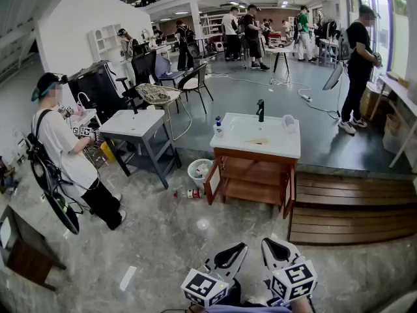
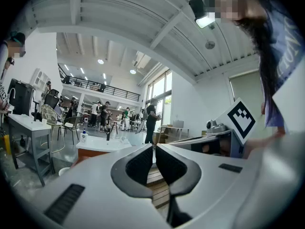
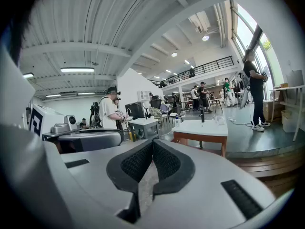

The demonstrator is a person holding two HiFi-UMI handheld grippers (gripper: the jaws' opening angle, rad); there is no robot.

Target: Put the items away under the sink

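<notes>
Holding both tools low and near you, well apart from the sink cabinet, note that the left gripper has its jaws pressed together with nothing between them. The right gripper is likewise closed and empty. Both cabinet doors stand open. On the white sink top, a bottle stands at the left edge, with the black faucet behind the basin. A small red-and-white item lies on the floor just beside the left door, near the white bin.
</notes>
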